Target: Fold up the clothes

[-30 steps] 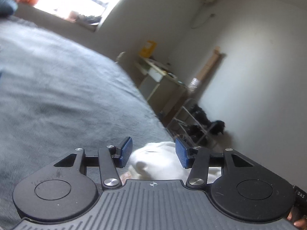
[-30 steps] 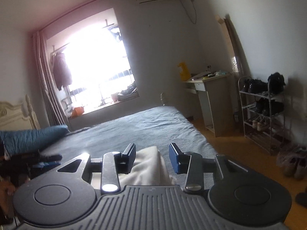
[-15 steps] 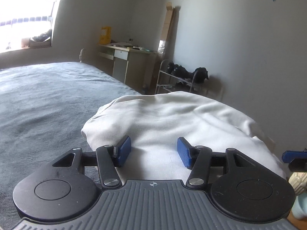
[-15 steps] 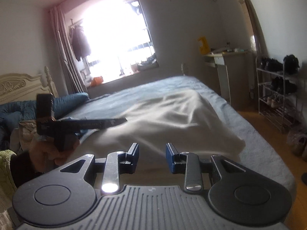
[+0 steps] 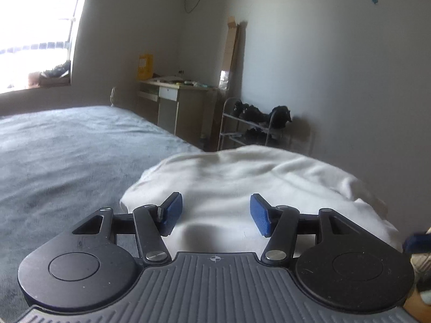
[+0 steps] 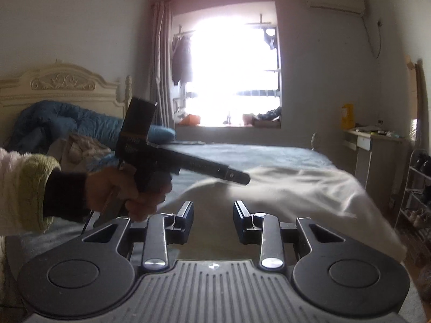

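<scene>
**One soft white garment, two empty claws**

One white garment [image 5: 242,185] lies heaped on the grey bed [image 5: 67,148] near its foot edge, at twelve o'clock from both grippers. Left gripper [image 5: 215,214] hovers with jaws wide apart, gripping nothing; right gripper [image 6: 213,222] is likewise spread and empty. The cloth looks light, limp and thick, likely to sag and bunch. A hem or corner at its three o'clock edge seems the surest hold.

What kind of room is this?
Most likely a home bedroom: a bed with a carved cream headboard, a shoe rack against the wall, and a white garment on the bed.
</scene>
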{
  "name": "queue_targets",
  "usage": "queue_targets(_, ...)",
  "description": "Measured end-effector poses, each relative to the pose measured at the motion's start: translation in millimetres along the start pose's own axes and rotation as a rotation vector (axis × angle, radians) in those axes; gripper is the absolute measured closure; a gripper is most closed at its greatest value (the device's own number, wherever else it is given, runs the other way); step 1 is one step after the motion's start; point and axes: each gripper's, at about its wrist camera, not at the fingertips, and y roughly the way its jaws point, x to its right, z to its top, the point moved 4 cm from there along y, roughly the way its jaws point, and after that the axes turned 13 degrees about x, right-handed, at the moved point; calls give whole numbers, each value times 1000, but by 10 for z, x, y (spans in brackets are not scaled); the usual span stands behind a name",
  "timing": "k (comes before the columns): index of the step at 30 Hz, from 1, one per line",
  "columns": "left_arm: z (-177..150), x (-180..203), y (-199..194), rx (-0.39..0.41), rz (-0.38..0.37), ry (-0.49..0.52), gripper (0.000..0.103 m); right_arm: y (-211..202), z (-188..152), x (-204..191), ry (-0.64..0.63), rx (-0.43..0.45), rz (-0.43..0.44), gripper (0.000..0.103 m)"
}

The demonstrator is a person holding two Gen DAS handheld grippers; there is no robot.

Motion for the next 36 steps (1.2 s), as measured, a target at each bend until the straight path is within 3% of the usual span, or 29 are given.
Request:
queue_targets(4, 106, -16, 333, -24, 26, -18, 47, 127, -28, 322, 77, -3, -120, 68)
queue_targets(8, -97, -198, 733, -165, 137, 3, 45, 159, -210, 590, 197, -4, -220, 67)
queue_targets(11, 38, -331, 722, -163, 167, -15, 45, -23, -363, 614, 292, 56, -243, 67)
queue_targets(13, 245, -335, 655, -114, 168, -12, 45, -77, -395, 608, 287, 75, -263, 67)
queue_targets(16, 539, -54, 684, -69, 100, 30, 45, -130, -419, 571, 264, 102, -291, 66)
queue_targets(18, 592, 314, 819, -78, 2, 87, 44, -126, -414, 518, 233, 120, -307, 66)
queue_targets(22, 298, 1148, 1183, -233, -204, 328, 44, -118, -446, 450, 193, 156, -332, 66)
queue_targets(24, 19, 1469, 1363, -309, -232, 501, 44, -129, -471, 463, 198, 160, -336, 66)
queue_targets(26, -212, 1600, 1503, -353, -208, 594, 44, -141, -496, 475, 204, 165, -339, 66)
queue_targets(31, -260, 1610, 1718, -368, -98, 636, 43, -169, -556, 506, 218, 177, -346, 66)
queue_targets(36, 159, 1372, 1445, -254, -18, 541, 43, -338, -352, 597, 234, 218, -327, 68)
